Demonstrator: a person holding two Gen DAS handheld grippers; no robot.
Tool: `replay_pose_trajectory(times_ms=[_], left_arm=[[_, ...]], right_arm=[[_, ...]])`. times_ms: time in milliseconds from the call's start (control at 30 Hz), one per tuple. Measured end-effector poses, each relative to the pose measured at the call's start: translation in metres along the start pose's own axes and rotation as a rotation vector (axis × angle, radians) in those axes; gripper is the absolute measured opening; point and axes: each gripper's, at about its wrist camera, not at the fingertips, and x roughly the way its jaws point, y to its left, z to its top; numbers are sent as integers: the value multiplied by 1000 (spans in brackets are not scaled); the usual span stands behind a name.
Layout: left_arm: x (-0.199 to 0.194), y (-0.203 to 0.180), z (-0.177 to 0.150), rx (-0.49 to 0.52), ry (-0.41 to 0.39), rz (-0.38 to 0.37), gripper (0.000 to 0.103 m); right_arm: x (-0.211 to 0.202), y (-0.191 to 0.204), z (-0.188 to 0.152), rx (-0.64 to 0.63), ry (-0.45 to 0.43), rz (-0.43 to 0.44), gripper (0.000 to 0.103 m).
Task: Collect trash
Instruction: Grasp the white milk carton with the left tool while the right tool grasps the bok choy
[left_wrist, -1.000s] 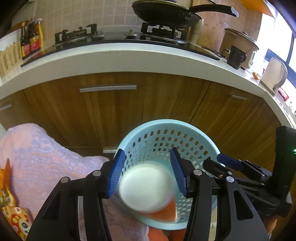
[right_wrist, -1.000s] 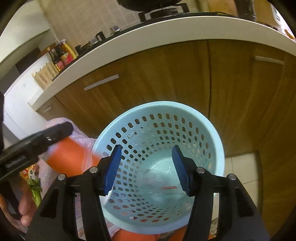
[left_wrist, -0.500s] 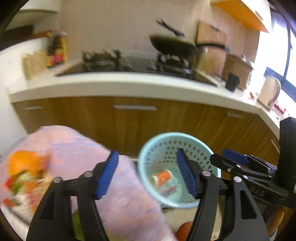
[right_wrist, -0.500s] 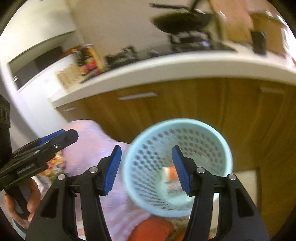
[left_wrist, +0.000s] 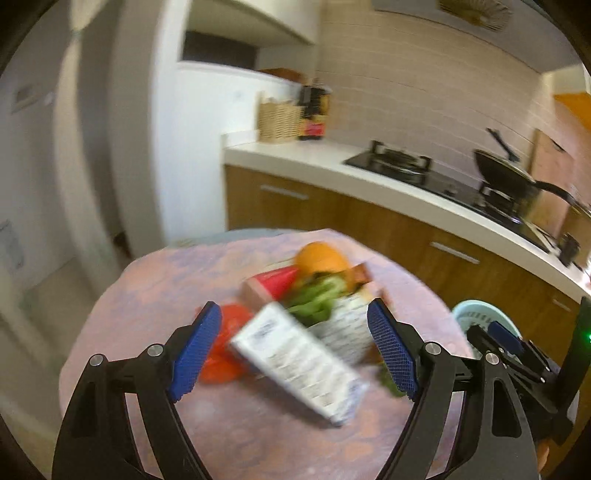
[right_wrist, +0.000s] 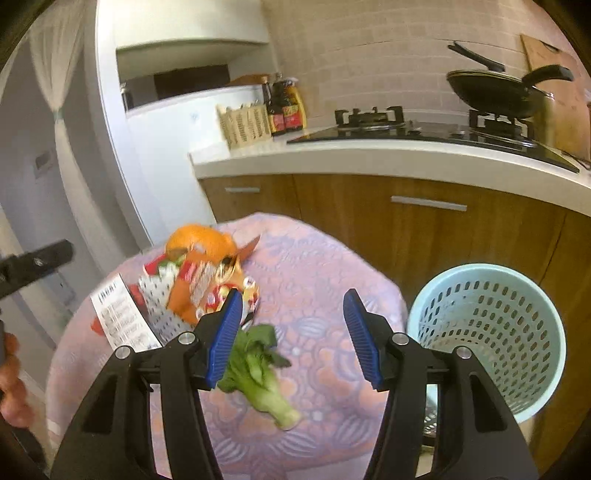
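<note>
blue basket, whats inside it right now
In the right wrist view the light blue basket stands on the floor beside the pink-clothed table. Only its perforated inner wall shows; its near rim and the right gripper cover the bottom, so any contents stay hidden.

A home kitchen is shown. Beyond the jaws, a white counter (right_wrist: 369, 157) is carried on wooden cupboards (right_wrist: 424, 229) with metal handles. On it a gas hob (right_wrist: 399, 125) is set, with a black frying pan (right_wrist: 491, 90) above the right jaw. Sauce bottles (right_wrist: 286, 107) and a wicker basket (right_wrist: 243, 125) are kept before a tiled wall (right_wrist: 369, 51).
</note>
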Motion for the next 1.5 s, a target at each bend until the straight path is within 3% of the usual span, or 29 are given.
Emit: replay_pose_trajectory(times_ms=[133, 400, 633, 833, 1033, 1100, 1267, 1500], left_arm=[[11, 16, -15, -71, 54, -6, 82], [60, -9, -50, -213, 145, 30, 84], [89, -29, -58, -220, 164, 180, 84], [89, -29, -62, -195, 179, 207, 78], [66, -14, -68, -150, 209, 100, 61], [52, -7, -72, -122, 214, 28, 60], [21, 8, -77, -83, 213, -58, 58], [-4, 14, -69, -61, 169, -101, 57]], right_arm=[[18, 6, -11, -30, 63, -12, 53], [22, 6, -17, -35, 82, -27, 53], [24, -2, -24, -25, 128, -33, 53], [29, -2, -26, -35, 159, -5, 53], [42, 16, -28, -149, 246, 56, 53], [49, 22, -27, -186, 283, 84, 53], [58, 36, -24, -232, 315, 111, 55], [65, 35, -25, -209, 341, 104, 56]])
